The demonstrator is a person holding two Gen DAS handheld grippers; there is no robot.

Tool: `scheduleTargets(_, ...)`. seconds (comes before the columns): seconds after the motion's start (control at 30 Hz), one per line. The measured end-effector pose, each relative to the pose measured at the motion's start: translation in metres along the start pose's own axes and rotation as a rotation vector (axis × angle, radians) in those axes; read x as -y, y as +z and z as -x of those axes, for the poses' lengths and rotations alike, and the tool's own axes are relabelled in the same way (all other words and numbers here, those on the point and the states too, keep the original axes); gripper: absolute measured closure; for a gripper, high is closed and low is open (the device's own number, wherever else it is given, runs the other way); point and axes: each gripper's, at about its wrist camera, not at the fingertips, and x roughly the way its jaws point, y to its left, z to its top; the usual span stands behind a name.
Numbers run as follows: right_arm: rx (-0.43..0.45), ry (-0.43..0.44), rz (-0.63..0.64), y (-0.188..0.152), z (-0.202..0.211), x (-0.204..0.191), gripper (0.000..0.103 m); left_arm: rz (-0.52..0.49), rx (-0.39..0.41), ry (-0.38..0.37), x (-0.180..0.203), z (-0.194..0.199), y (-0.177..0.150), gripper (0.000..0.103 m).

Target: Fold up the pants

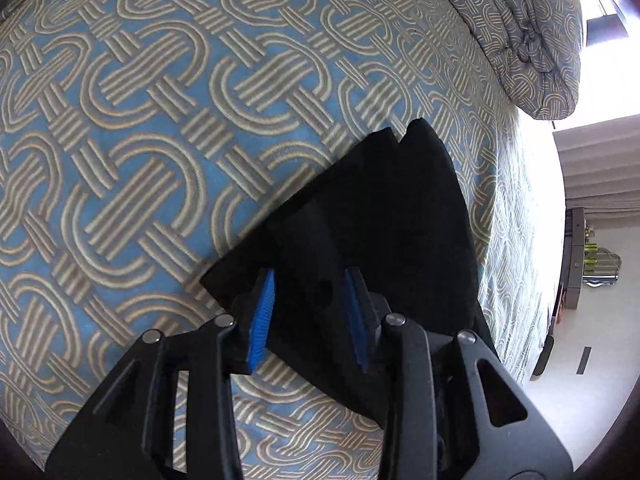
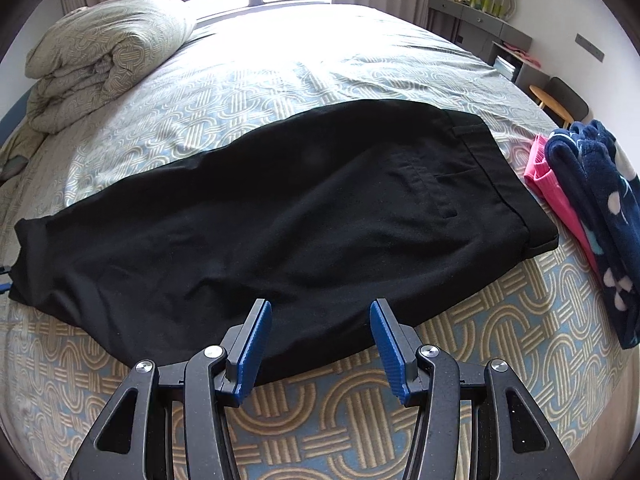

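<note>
Black pants (image 2: 280,208) lie flat across the bed, folded lengthwise, waistband to the right and leg ends to the left. My right gripper (image 2: 320,312) is open, its blue pads just above the near edge of the pants at mid-length. In the left wrist view the leg ends of the pants (image 1: 380,216) lie on the patterned bedspread. My left gripper (image 1: 310,280) is open with its fingers over the hem end of the legs, nothing pinched between the pads.
The bed (image 2: 360,420) has a blue and beige patterned cover. A folded duvet (image 2: 104,52) sits at the far left. Folded pink (image 2: 548,184) and navy fleece clothes (image 2: 600,208) lie right of the waistband. A dresser (image 2: 480,20) and chair (image 2: 560,96) stand beyond.
</note>
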Motion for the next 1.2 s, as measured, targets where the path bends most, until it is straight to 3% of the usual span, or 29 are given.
scheduleTargets(0.03, 0.005, 0.005, 0.001, 0.0, 0.002, -0.001, 0.051, 0.002, 0.006, 0.004, 0.002, -0.006, 0.003, 0.074)
scheduleTargets(0.07, 0.013, 0.008, 0.005, -0.001, 0.004, -0.002, 0.051, 0.009, 0.015, 0.01, 0.003, -0.008, 0.006, 0.101)
scheduleTargets(0.17, 0.034, 0.002, 0.013, -0.004, 0.011, -0.001, 0.051, 0.039, 0.061, -0.011, 0.005, 0.008, 0.002, 0.101)
scheduleTargets(0.23, 0.042, -0.012, 0.006, -0.006, 0.015, 0.005, 0.051, 0.02, 0.157, -0.004, 0.006, 0.044, -0.012, 0.1)
scheduleTargets(0.3, 0.044, -0.023, -0.018, -0.008, 0.015, 0.015, 0.051, 0.012, 0.201, -0.004, 0.0, 0.065, -0.021, 0.1)
scheduleTargets(0.37, 0.033, -0.028, -0.065, -0.009, 0.012, 0.027, 0.051, 0.031, 0.186, 0.0, -0.011, 0.064, -0.023, 0.1)
scheduleTargets(0.5, 0.003, 0.01, -0.172, -0.01, 0.004, 0.046, 0.051, 0.048, 0.121, 0.012, -0.029, 0.024, -0.018, 0.098)
scheduleTargets(0.6, 0.017, 0.032, -0.175, -0.014, 0.01, 0.049, 0.051, 0.108, 0.17, -0.021, -0.04, 0.029, -0.025, 0.092)
scheduleTargets(0.67, 0.027, 0.014, -0.159, -0.017, 0.014, 0.053, 0.051, 0.093, 0.226, 0.049, -0.037, 0.042, -0.029, 0.083)
scheduleTargets(0.73, 0.024, -0.009, -0.172, -0.019, 0.013, 0.062, 0.051, 0.047, 0.327, 0.156, -0.026, 0.064, -0.037, 0.081)
scheduleTargets(0.83, 0.026, -0.008, -0.24, -0.019, 0.011, 0.085, 0.051, -0.101, 0.379, 0.166, 0.002, 0.08, -0.059, 0.08)
scheduleTargets(0.87, 0.029, -0.004, -0.261, -0.019, 0.01, 0.092, 0.051, -0.163, 0.358, 0.142, 0.016, 0.081, -0.071, 0.08)
scheduleTargets(0.97, 0.03, -0.021, -0.318, -0.016, 0.006, 0.117, 0.051, -0.453, 0.158, -0.014, 0.074, 0.057, -0.131, 0.08)
scheduleTargets(1.0, 0.034, -0.028, -0.338, -0.015, 0.006, 0.125, 0.051, -0.588, 0.046, -0.1, 0.099, 0.042, -0.166, 0.08)
scheduleTargets(1.07, 0.047, -0.022, -0.375, -0.015, 0.008, 0.139, 0.05, -0.766, -0.111, -0.2, 0.13, 0.019, -0.223, 0.08)
scheduleTargets(1.17, 0.059, 0.001, -0.41, -0.02, 0.01, 0.153, 0.048, -1.015, -0.329, -0.292, 0.177, -0.023, -0.319, 0.08)
scheduleTargets(1.2, 0.059, 0.006, -0.416, -0.023, 0.01, 0.156, 0.048, -1.066, -0.357, -0.294, 0.187, -0.031, -0.338, 0.08)
